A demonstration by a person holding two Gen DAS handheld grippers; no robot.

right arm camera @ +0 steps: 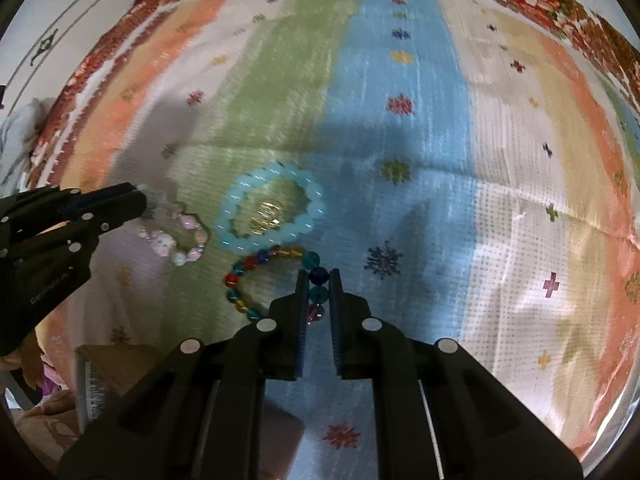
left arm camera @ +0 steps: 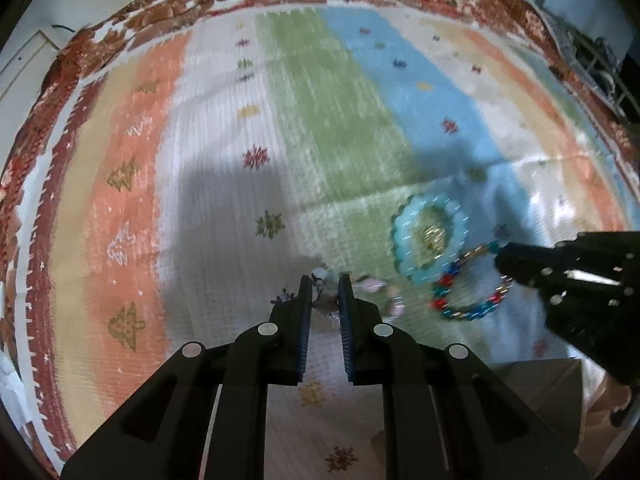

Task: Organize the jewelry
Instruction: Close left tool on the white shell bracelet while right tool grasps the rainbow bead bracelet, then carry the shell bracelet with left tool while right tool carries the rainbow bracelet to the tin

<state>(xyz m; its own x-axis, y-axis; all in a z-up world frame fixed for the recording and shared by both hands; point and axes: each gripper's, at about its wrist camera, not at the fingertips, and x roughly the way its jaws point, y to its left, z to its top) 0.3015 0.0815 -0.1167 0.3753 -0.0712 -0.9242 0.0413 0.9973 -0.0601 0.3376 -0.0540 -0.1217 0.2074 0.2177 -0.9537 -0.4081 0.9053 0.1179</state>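
1. Black fingers of the left tool are pinching one end of a pale pink bead bracelet, with its beads showing between the pads.
2. Beside it, the right tool is pressing together on the multicoloured bead bracelet, with dark blue and teal beads sitting between its pads.
3. Both tools are pointing steeply down at a striped mat of orange, white, green and blue bands with small flower marks.
4. Lying flat on the mat, a light blue bead bracelet is ringing a small gold piece, too blurred to tell what it is.
5. Sitting between the pink bracelet on the left and the blue band on the right, the light blue bracelet is lying just beyond the multicoloured one, nearly touching it.
6. At the near left in the right wrist view, a brown box is resting on the mat.
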